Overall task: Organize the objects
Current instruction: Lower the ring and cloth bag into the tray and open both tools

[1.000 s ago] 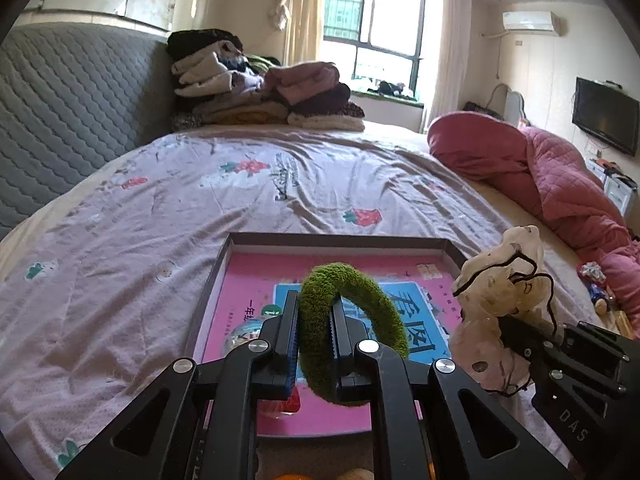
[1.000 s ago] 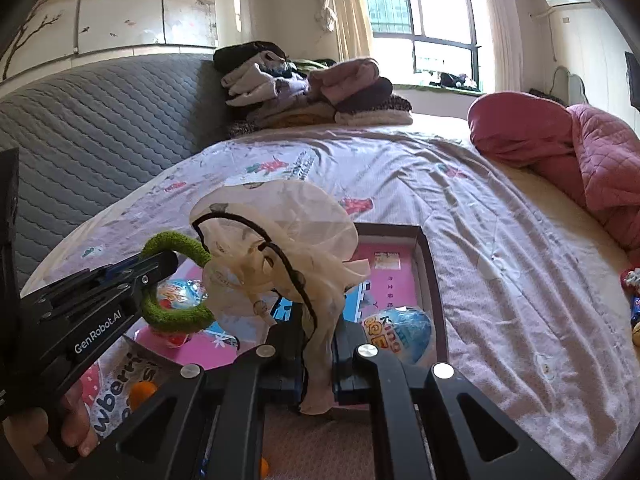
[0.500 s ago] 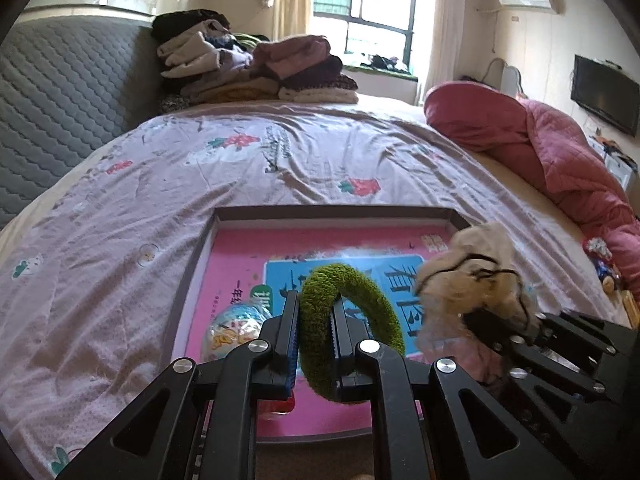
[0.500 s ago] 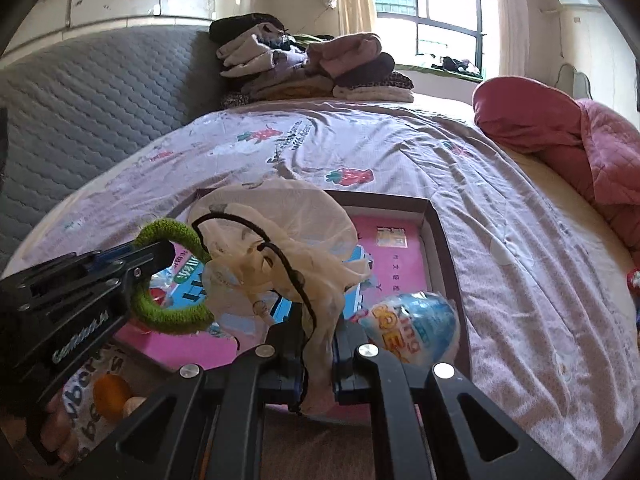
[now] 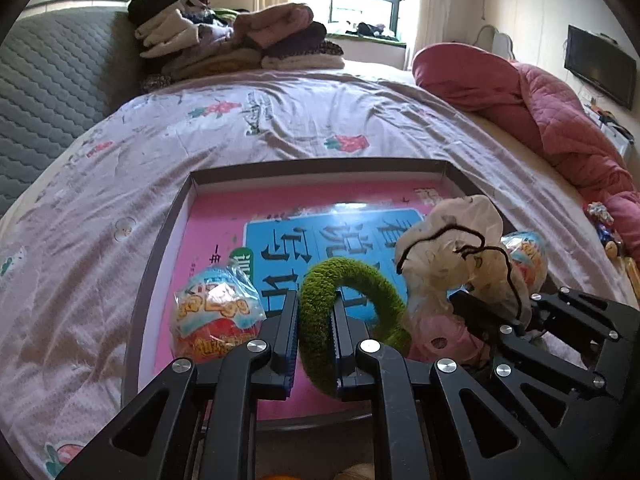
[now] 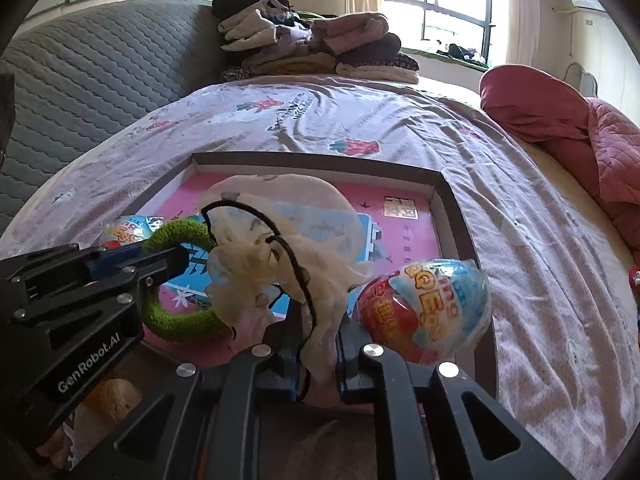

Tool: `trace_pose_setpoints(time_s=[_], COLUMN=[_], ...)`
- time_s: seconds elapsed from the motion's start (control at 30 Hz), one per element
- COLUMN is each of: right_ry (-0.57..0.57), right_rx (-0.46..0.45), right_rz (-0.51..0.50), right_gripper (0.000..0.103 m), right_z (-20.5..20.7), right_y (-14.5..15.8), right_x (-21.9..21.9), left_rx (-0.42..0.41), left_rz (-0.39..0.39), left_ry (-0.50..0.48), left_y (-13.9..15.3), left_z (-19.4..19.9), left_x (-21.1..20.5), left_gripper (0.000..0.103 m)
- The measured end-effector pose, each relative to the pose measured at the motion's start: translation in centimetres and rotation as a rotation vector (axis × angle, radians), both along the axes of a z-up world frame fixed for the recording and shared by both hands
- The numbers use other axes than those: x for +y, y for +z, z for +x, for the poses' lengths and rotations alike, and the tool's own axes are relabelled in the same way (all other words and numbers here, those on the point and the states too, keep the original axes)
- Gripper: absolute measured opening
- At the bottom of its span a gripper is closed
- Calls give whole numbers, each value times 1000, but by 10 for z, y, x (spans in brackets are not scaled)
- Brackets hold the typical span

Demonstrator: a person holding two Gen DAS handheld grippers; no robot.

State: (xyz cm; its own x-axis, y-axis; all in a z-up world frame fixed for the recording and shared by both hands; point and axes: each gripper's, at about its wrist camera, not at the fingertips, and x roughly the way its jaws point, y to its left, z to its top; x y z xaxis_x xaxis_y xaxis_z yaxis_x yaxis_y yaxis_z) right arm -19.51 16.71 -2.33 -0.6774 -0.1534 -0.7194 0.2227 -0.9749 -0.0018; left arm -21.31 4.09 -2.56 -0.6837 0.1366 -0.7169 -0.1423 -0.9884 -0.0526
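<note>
Our left gripper (image 5: 314, 344) is clenched on a fuzzy green ring-shaped hair tie (image 5: 352, 312), held upright over the shallow dark-rimmed box with a pink printed bottom (image 5: 312, 170). Our right gripper (image 6: 318, 354) pinches a cream sheer fabric scrunchie with a thin black cord (image 6: 280, 256) above the same box. The left view shows one foil-wrapped toy egg (image 5: 216, 316) at the box's left; the right view shows a second foil-wrapped egg (image 6: 424, 312) close by the right rim.
</note>
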Motion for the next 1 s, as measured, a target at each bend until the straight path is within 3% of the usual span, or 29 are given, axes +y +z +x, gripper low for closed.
trace_pose_setpoints(time_s=[0.37,0.6,0.73,1.0], right_ry=[-9,-14,-38,-65], right_rx=[33,49,64,82], right_rz=[43,18,18,12], right_gripper=[33,38,45,46], right_z=[3,5,4,2], right_y=[6,12,16,20], right_x=[-1,7,11,18], left_rx=[-30,9,22,36], left_rz=[6,-9,5,14], left_ry=[-11,-13,-4,8], left_y=[-2,6,10,16], left_z=[0,3,3,4], left_x=[-3,-6,-10,-15], left_gripper=[25,44,48,50])
